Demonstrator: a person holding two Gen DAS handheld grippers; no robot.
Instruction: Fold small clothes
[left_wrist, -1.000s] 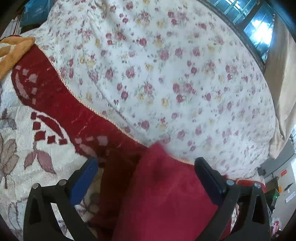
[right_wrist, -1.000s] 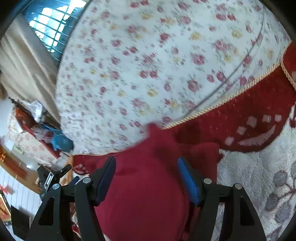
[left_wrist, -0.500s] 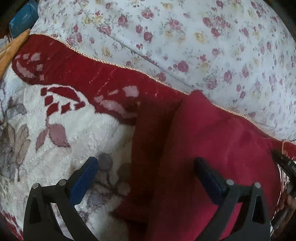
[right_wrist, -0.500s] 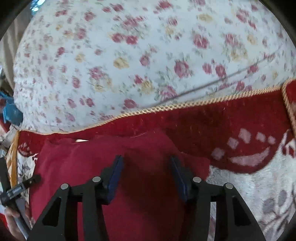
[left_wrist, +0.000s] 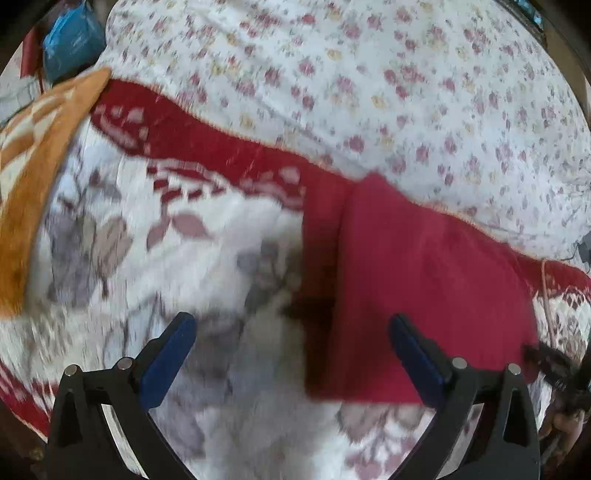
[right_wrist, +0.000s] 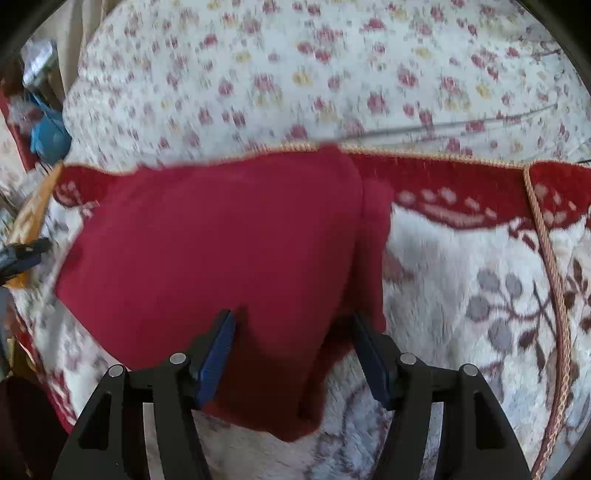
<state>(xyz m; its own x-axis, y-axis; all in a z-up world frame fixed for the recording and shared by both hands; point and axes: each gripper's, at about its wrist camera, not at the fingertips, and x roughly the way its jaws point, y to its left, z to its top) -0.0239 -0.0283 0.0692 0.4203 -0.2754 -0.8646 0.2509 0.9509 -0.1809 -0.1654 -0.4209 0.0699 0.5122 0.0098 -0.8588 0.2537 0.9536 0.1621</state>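
Observation:
A dark red garment (left_wrist: 406, 277) lies folded and flat on a white fluffy blanket (left_wrist: 166, 258) with a red border. My left gripper (left_wrist: 291, 328) is open wide just above the garment's left edge, and its pads press on nothing. In the right wrist view the garment (right_wrist: 221, 240) fills the middle. The jaws of my right gripper (right_wrist: 291, 332) are opening, with the garment's near right corner lying loose between them. Both pictures are blurred by motion. Each gripper's tip also shows at the edge of the other's view.
A floral bedsheet (left_wrist: 369, 74) covers the bed beyond the blanket's gold-trimmed edge. An orange patterned cloth (left_wrist: 33, 166) lies at the left, with a blue bag (left_wrist: 70, 40) behind it. A braided cord (right_wrist: 550, 258) runs down the blanket (right_wrist: 461, 277) at the right.
Both views have tilted down and drawn back from the sheet. The garment has gone from hanging bunched between the fingers to lying flat, and the right jaws narrowed, then widened.

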